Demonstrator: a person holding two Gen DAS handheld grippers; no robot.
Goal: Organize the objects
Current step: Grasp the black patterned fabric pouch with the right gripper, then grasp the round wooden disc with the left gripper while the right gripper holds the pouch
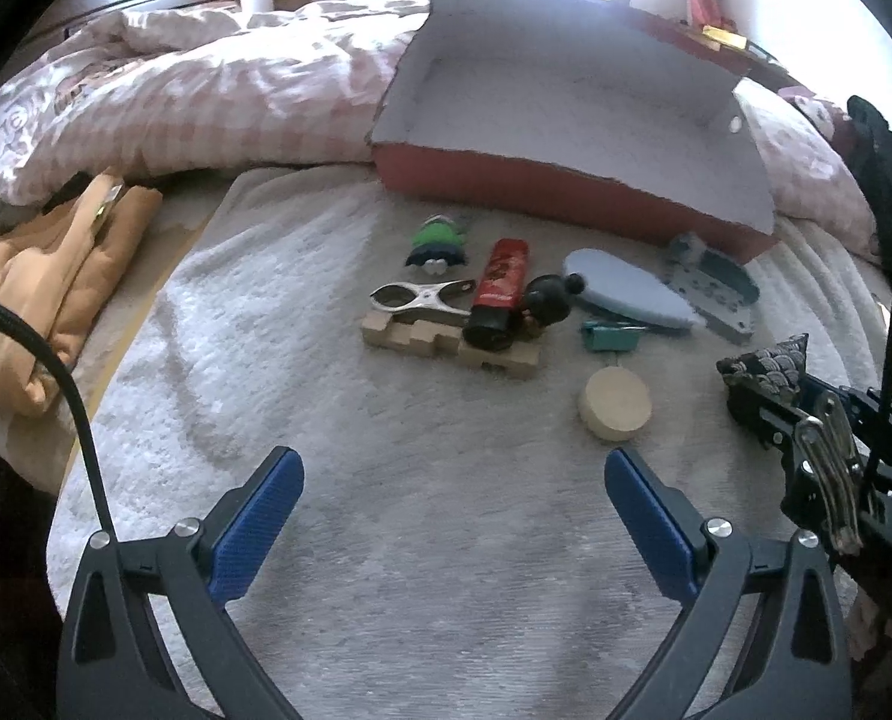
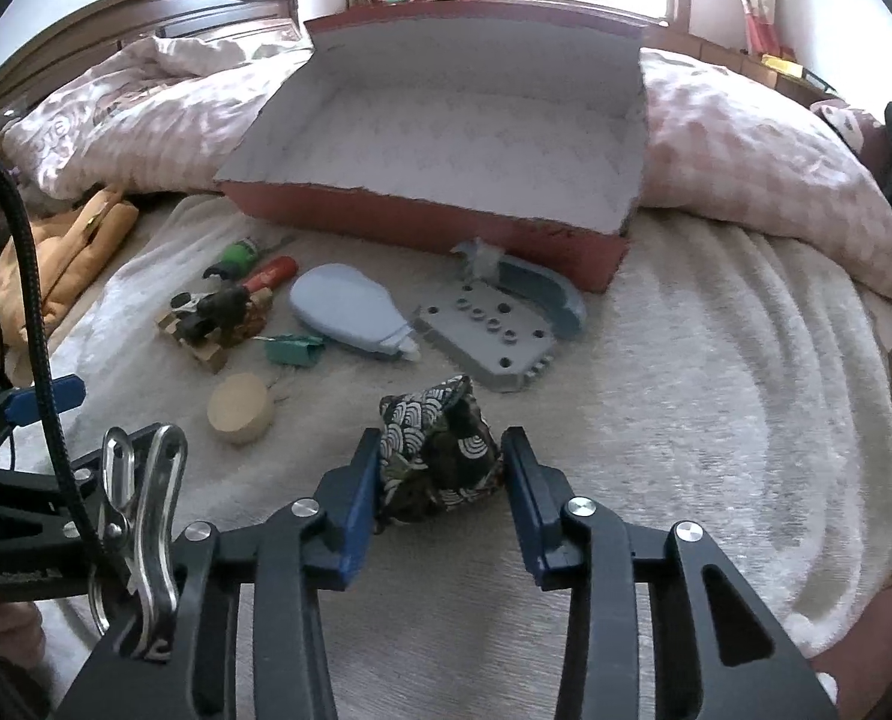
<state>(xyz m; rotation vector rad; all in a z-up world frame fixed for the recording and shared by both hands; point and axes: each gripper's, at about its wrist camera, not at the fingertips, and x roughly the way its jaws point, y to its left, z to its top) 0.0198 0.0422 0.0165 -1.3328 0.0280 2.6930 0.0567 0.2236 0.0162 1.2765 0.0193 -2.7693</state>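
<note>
Right between the blue pads of the right gripper point(image 2: 440, 480) sits a small patterned fabric pouch point(image 2: 437, 450), dark with white wave motifs; both pads press its sides, so the gripper is clamped on it just above the pale fleecy blanket point(image 2: 715, 390). In the left wrist view the same pouch point(image 1: 763, 360) shows at the far right edge, at the tip of that gripper.

The left gripper point(image 1: 451, 516) hangs over bare blanket with its jaws spread wide and nothing between them.

Beyond the pouch lie the loose things: a round wooden disc point(image 2: 240, 409), a teal binder clip point(image 2: 293, 350), a light blue oval pad point(image 2: 350, 312) and a grey perforated plate point(image 2: 487, 336). Farther left, a red tube point(image 1: 499, 291) and a black figurine point(image 1: 544, 303) rest on a notched wooden block point(image 1: 446, 345), with a metal clamp point(image 1: 419, 297) on its left end and a green toy figure point(image 1: 438, 240) behind.

Behind them all stands an open red box point(image 2: 434, 222) with a white inside, its front wall near the grey plate. A pink patterned quilt point(image 2: 757, 150) is bunched on both sides of the box, and an orange cloth point(image 1: 56, 288) lies at the left edge of the blanket.
</note>
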